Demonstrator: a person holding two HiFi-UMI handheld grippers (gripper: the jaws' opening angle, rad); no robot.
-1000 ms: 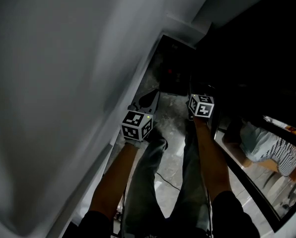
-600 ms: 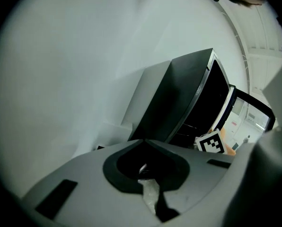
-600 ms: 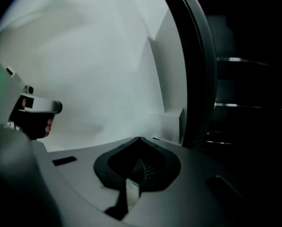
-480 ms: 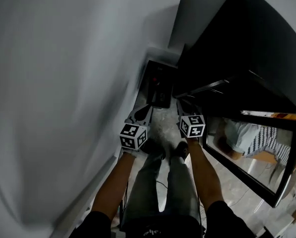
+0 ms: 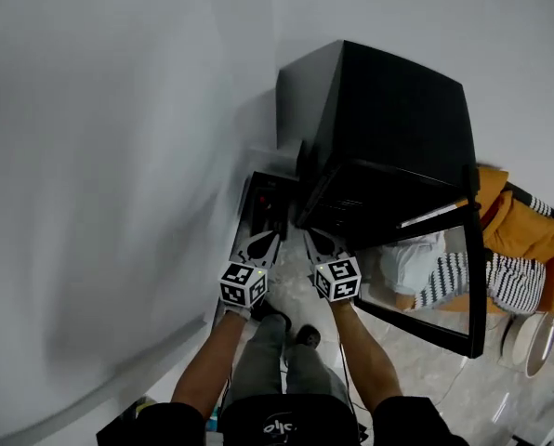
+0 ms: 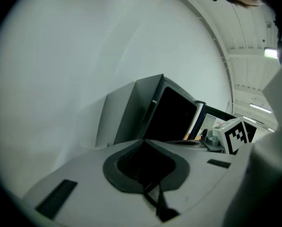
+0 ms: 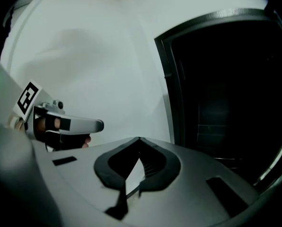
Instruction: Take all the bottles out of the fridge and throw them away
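Both grippers are sitting higher against the scene than a second ago, and the head view is now taking in the whole black fridge (image 5: pixel 398 110) from above rather than only the floor at its foot. The left gripper (image 5: pixel 266 240) is pointing toward the fridge with its jaws pressed together, tips meeting, nothing between them. The right gripper (image 5: pixel 312 239) is hanging just beside it, jaws likewise closed tight and gripping nothing. Neither is touching the fridge. The fridge is standing against the white wall (image 5: pixel 100 156), its glass door (image 5: pixel 426 291) swinging open toward the person's right. Its inside is showing too dark for any bottles to be made out.
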